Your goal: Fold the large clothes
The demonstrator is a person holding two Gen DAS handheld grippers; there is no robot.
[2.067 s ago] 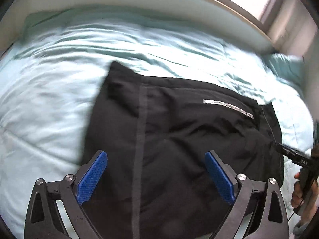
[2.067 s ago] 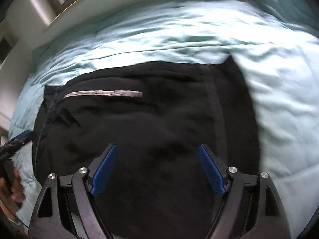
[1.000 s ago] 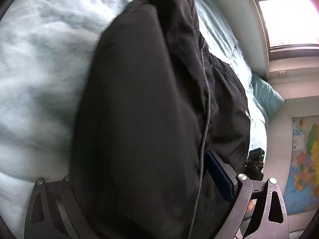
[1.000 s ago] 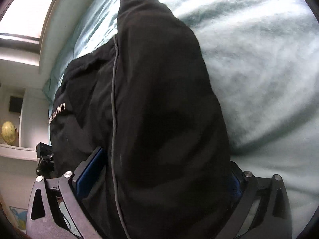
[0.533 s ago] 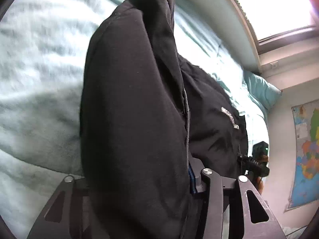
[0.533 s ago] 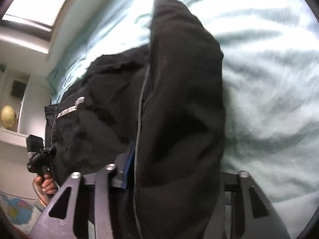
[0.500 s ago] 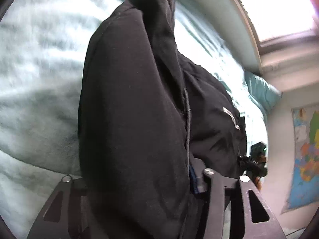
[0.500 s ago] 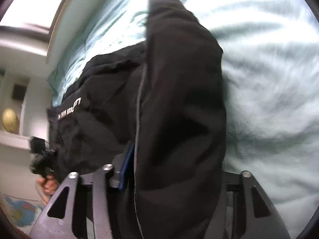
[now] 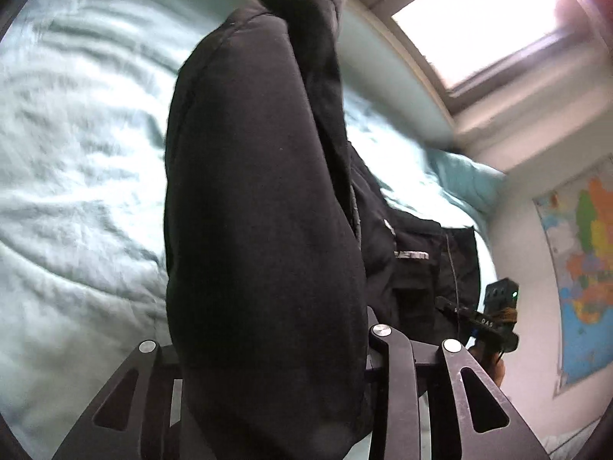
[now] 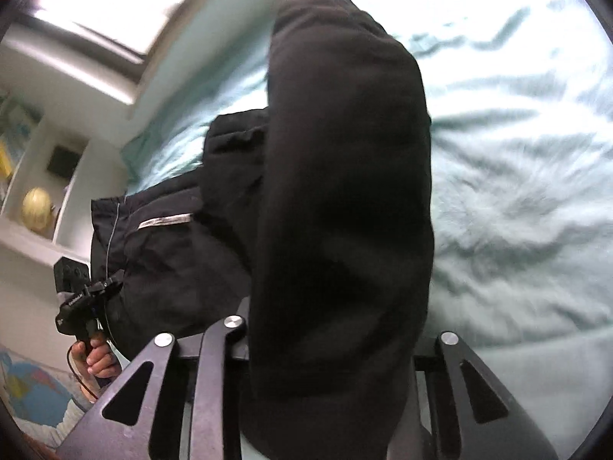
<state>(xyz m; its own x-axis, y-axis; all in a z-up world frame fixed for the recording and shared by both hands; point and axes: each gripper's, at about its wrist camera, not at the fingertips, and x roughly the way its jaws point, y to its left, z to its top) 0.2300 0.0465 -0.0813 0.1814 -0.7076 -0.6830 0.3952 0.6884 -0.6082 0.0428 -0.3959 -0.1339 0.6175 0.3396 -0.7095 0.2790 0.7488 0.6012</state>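
Observation:
A large black garment (image 9: 260,191) lies on a light teal bed (image 9: 76,153). Its near edge is lifted and bunched up between the jaws of my left gripper (image 9: 268,349). Those jaws are closing, and cloth hides the pads. In the right wrist view the same garment (image 10: 345,153) rises in a thick fold out of my right gripper (image 10: 329,329), whose jaws are also closing on it. A pale reflective strip (image 10: 164,222) marks the part lying flat. Each view shows the other gripper at the far corner, the right gripper (image 9: 494,314) and the left gripper (image 10: 84,299), held by a hand (image 10: 95,356).
The bed's cover (image 10: 517,191) spreads wide beyond the garment. A teal pillow (image 9: 459,176) lies at the bed's end under a bright window (image 9: 479,19). A coloured map (image 9: 586,268) hangs on the wall. White shelves hold a yellow globe (image 10: 36,211).
Both grippers' jaws have narrowed onto the garment's near edge and risen. The black cloth has come up off the bed in a taller fold, and more of the room shows.

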